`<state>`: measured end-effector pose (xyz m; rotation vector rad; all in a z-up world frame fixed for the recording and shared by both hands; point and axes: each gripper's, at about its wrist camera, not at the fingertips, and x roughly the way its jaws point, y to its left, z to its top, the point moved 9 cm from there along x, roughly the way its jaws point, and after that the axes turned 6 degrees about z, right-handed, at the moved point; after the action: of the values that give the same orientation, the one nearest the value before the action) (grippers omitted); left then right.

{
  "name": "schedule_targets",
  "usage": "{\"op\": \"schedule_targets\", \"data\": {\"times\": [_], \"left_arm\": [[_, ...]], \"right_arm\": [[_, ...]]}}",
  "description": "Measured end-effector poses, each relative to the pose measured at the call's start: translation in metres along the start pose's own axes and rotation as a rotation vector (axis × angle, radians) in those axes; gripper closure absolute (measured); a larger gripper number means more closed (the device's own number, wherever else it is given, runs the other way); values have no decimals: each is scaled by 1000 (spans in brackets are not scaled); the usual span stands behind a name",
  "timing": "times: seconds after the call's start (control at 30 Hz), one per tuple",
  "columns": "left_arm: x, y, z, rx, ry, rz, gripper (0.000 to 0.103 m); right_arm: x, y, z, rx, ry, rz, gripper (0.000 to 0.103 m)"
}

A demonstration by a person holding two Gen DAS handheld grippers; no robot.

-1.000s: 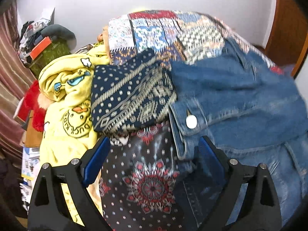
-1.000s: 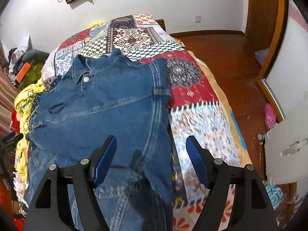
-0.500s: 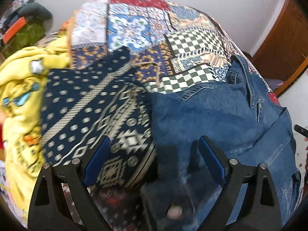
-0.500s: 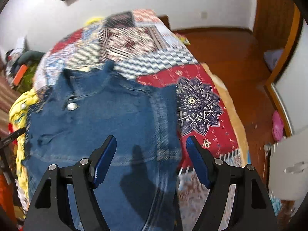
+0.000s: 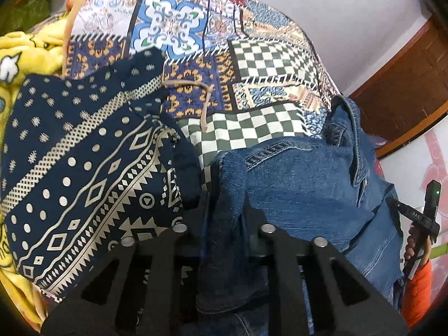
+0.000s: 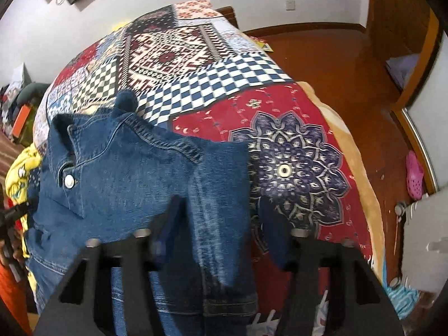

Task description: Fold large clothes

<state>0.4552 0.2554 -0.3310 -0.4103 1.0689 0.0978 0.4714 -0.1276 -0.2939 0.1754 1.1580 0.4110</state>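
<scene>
A blue denim jacket (image 5: 302, 184) lies on the patchwork bedspread (image 5: 252, 56). It also shows in the right wrist view (image 6: 134, 179), collar up, silver button at its left. My left gripper (image 5: 222, 212) is shut on the jacket's left shoulder edge, with denim bunched between the jaws. My right gripper (image 6: 218, 224) straddles the jacket's right sleeve edge with its jaws still apart; the blurred blue pads (image 6: 277, 240) stand either side of the cloth.
A folded navy patterned garment (image 5: 84, 173) lies left of the jacket, beside a yellow duck-print blanket (image 5: 16, 56). The wooden floor (image 6: 350, 61) and a pink shoe (image 6: 414, 173) lie to the right of the bed. The bedspread (image 6: 294, 162) reaches the bed's right edge.
Both grippers moved forward up the jacket toward its shoulders. The left jaws went from wide open to closed on the denim. The right jaws narrowed a little around the sleeve edge.
</scene>
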Motion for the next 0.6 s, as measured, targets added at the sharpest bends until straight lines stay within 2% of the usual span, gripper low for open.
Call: {"op": "schedule_targets", "data": {"times": [0.03, 0.07, 0.17, 0.27, 0.43, 0.6], "left_arm": [[-4, -1, 1, 3, -16, 8, 91], [-13, -4, 2, 6, -41, 28, 93], [-44, -11, 7, 35, -116, 79, 94], [-79, -18, 10, 78, -186, 119, 94], [-128, -15, 17, 88, -257, 148, 94], [-138, 2, 31, 92, -293, 229, 94]], "right_arm": [[0, 1, 1, -7, 3, 4, 75], [-1, 3, 2, -16, 5, 8, 85], [-9, 11, 9, -45, -18, 16, 91], [-26, 23, 18, -56, -52, 37, 92], [-57, 57, 42, -91, -129, 96, 93], [-63, 93, 67, -166, -191, 113, 93]]}}
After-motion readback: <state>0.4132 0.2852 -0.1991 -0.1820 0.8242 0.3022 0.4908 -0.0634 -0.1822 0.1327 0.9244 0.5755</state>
